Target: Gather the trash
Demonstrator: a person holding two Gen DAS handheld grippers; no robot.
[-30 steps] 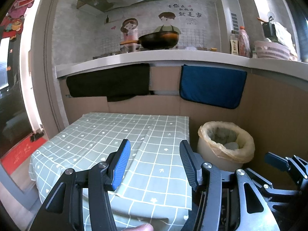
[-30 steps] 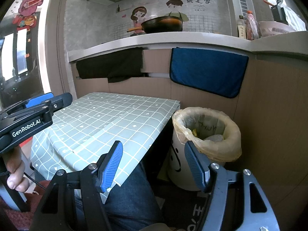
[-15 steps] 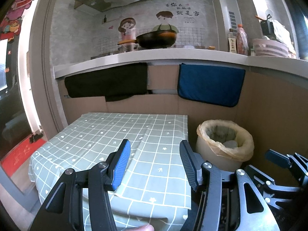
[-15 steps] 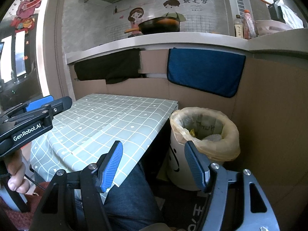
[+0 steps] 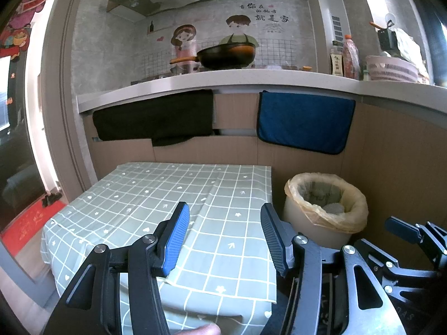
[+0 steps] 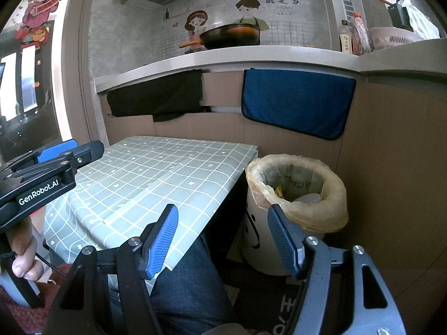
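Trash is nowhere on the worktop [image 5: 156, 195]: its green checked cloth lies bare in both views. What trash I can make out sits inside the lined bin [image 6: 296, 192], which stands on the floor just beside the worktop's right edge, against the brown panel wall.

Step in hand, as I judge it: collecting looks finished, or paused between items. Both hands are held over the near edge of the worktop, neither reaching for anything.

Left claw [image 5: 223, 234]: jaws apart, nothing between them, aimed over the cloth.
Right claw [image 6: 223, 237]: jaws apart, nothing between them, aimed at the gap between worktop edge and bin.

Next move, if any scrap remains: it must first be found, since none shows here. That calls for sweeping a camera over the floor or the worktop's far side before any grasp.

View differences:
- Right wrist view looks down into the bin: a yellowish scrap and a grey lump lie inside, and a face drawn on the bin's white wall shows. It also shows the person's denim-clad leg [image 6: 190, 287] under the worktop and fingers [image 6: 25, 254] gripping the left handle.
- Left wrist view sees the bin from farther off, with only the grey lump showing, but takes in the whole cloth and a red mat [image 5: 30, 223] at far left.
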